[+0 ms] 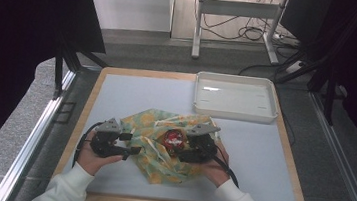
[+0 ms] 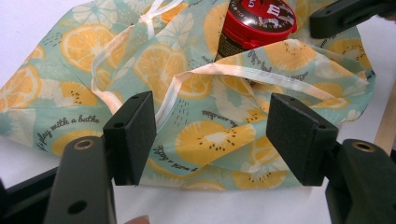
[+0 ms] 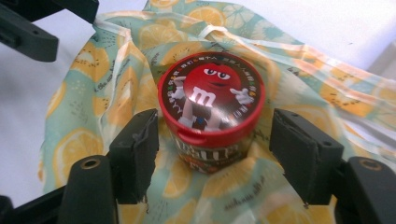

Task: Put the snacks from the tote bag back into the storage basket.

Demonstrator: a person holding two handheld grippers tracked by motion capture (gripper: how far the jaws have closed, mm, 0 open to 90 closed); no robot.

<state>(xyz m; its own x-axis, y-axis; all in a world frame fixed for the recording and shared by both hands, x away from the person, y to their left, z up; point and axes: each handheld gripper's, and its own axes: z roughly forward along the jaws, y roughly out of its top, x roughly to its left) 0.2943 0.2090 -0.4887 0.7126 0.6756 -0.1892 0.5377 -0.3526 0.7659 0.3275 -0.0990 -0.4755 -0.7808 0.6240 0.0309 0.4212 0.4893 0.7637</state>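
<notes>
Both pairs of jaws are open, so the red-lidded can (image 3: 211, 112) is placed inside the fruit-print bag (image 1: 159, 146), which is left unclosed.

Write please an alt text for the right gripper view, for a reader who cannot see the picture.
A round candy tub with a red lid stands in the mouth of a citrus-print fabric bag, between the right gripper's two open black jaws, which do not touch it. The tip of the left gripper shows at the top left corner.
</notes>
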